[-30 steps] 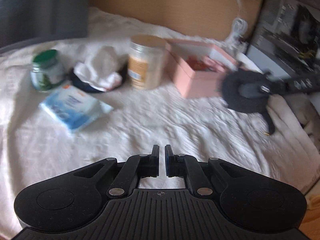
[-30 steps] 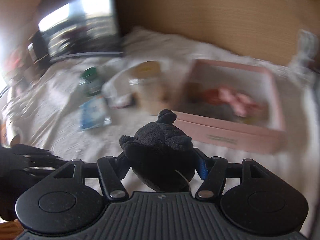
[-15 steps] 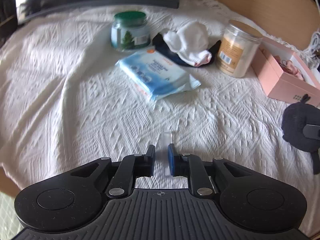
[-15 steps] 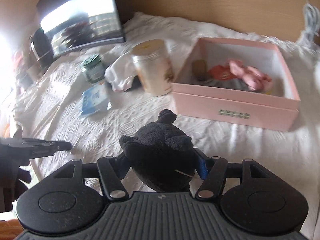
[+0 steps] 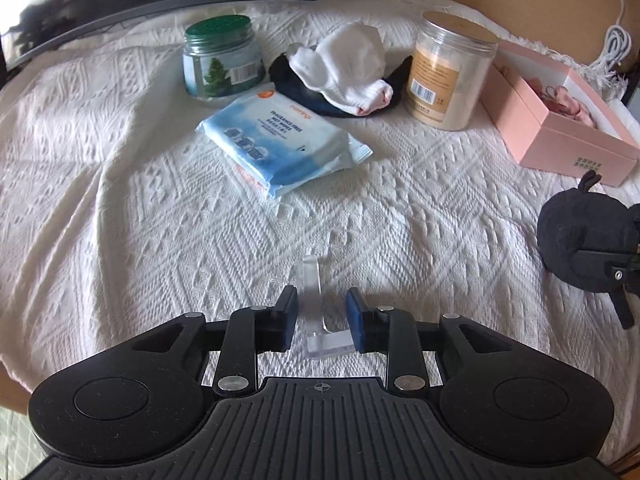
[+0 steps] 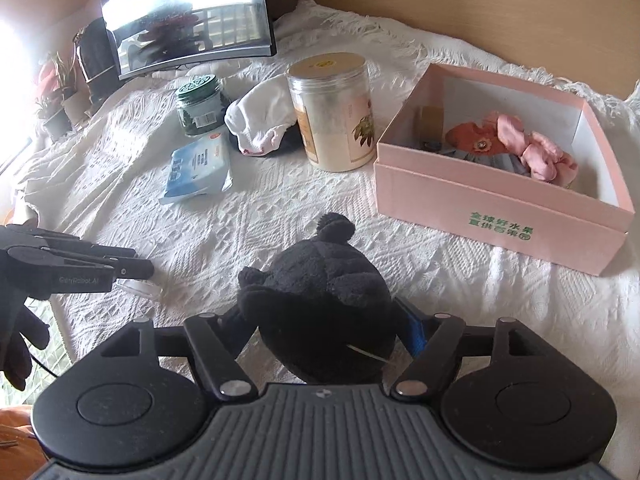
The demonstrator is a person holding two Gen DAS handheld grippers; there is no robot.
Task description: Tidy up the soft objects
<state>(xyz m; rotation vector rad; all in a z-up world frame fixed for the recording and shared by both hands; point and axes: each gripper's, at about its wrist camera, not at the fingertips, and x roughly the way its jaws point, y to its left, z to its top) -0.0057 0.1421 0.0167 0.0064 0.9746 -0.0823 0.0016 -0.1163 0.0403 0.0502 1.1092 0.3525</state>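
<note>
My right gripper (image 6: 326, 332) is shut on a black plush toy (image 6: 320, 300), held above the white bedspread in front of the pink box (image 6: 500, 216). The box holds pink and orange soft items (image 6: 524, 148). The plush also shows at the right edge of the left wrist view (image 5: 580, 240). My left gripper (image 5: 322, 316) is open, its fingers on either side of a clear plastic piece (image 5: 316, 304) lying on the bedspread. White socks (image 5: 348, 68) lie on a dark cloth between the jars.
A green-lidded jar (image 5: 220, 60), a tall clear jar (image 5: 448, 72) and a blue wet-wipes pack (image 5: 280, 144) sit on the bedspread (image 5: 120, 200). A monitor (image 6: 184, 12) stands at the back. A wooden headboard (image 6: 440, 4) runs behind.
My left gripper swung left, dropped toward the bedspread and opened around the clear plastic piece. My right gripper kept hold of the plush and moved slightly closer to the pink box.
</note>
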